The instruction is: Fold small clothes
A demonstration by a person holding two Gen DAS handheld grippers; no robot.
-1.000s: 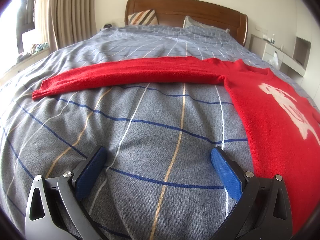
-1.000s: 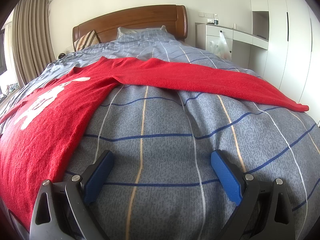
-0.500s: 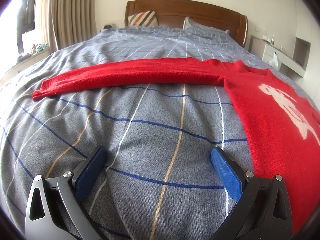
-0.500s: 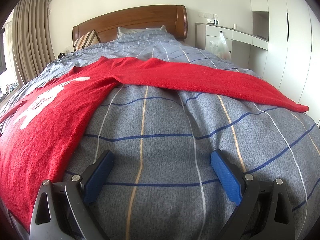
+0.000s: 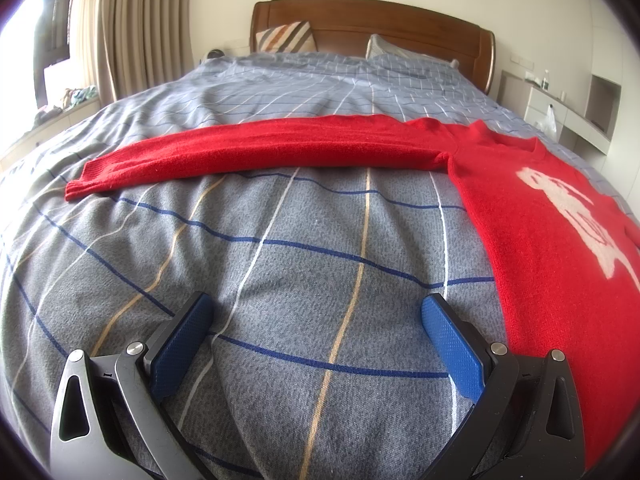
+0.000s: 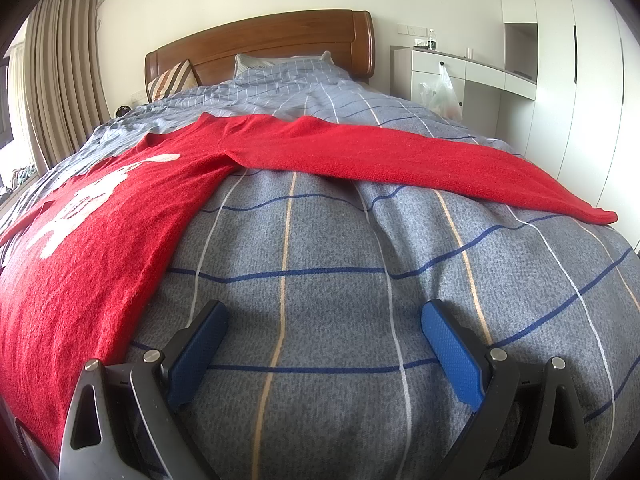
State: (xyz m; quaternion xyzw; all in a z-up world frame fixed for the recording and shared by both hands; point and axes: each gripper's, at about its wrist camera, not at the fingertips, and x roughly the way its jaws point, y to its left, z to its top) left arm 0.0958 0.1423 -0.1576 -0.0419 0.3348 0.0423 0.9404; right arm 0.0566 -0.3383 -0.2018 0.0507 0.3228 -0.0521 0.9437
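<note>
Red sweater (image 5: pixel 540 216) lies flat on grey checked bedspread (image 5: pixel 304 264), white motif facing up, both sleeves stretched straight out to sides. Left gripper (image 5: pixel 316 312) low over bare bedspread, jaws spread wide, nothing between blue pads (image 5: pixel 180 344); sweater body just to its right, left sleeve (image 5: pixel 256 152) across bed ahead. Right gripper (image 6: pixel 324 316) likewise wide apart and empty over bedspread; sweater body at its left, right sleeve (image 6: pixel 420 160) ahead, cuff toward bed edge. Wooden headboard (image 6: pixel 260 48) and pillows beyond.
</note>
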